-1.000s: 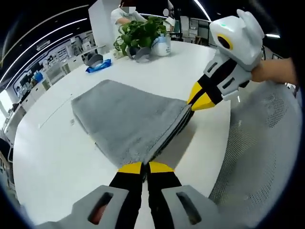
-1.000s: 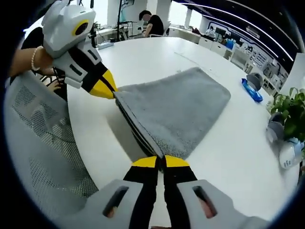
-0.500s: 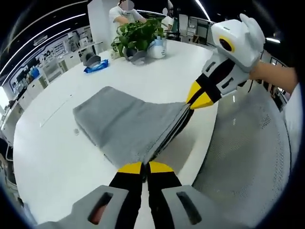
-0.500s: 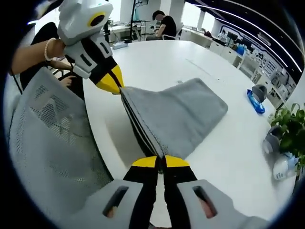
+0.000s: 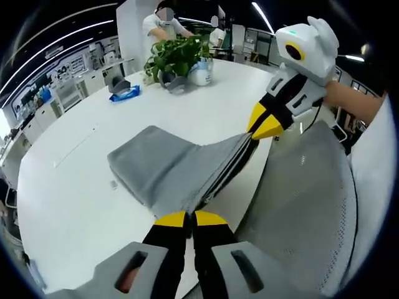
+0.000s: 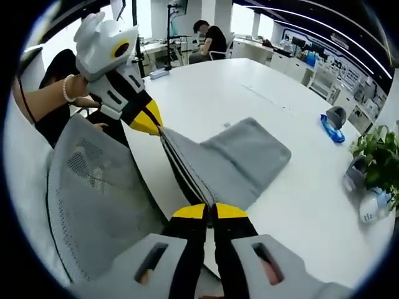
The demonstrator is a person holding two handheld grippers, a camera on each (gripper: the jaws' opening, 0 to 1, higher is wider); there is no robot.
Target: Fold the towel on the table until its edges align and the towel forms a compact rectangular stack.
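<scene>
A grey folded towel lies partly on the white table; its near layered edge is lifted and stretched taut. My left gripper is shut on one corner of that edge. The right gripper enters from the right, shut on the other corner. In the right gripper view the towel slopes down to the table, my right gripper is shut on its near corner, and the left gripper, held by a hand, pinches the far corner.
A grey mesh chair back stands at the table's near edge, chair under the raised towel edge. A potted plant, a white jar and a blue packet sit at the far side. People sit at desks behind.
Both grippers have pulled back and up with the towel's edge, off the table's rim toward the chair. Less of the towel rests flat; the far part has slid closer.
</scene>
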